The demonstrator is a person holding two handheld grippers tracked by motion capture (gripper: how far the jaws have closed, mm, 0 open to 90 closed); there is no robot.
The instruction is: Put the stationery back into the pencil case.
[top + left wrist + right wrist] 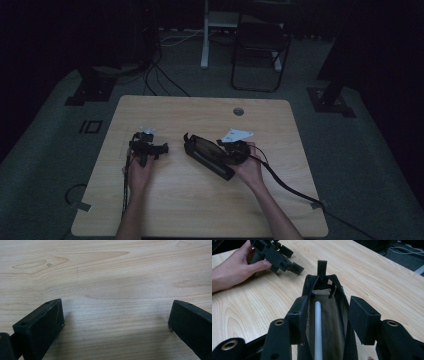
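Two grippers on worktop (280, 200) | right gripper (327, 315): jaws astride open black pouch (207, 156) at centre, white rod (318, 330) inside, one jaw touching its rim | left gripper (161, 149): jaws wide apart, empty, left of pouch | far: chair (260, 37).

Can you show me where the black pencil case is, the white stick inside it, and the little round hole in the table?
black pencil case (209, 156), high view, its open top.
white stick (318, 327), right gripper view, mid-shaft.
round hole (238, 111), high view, its centre.
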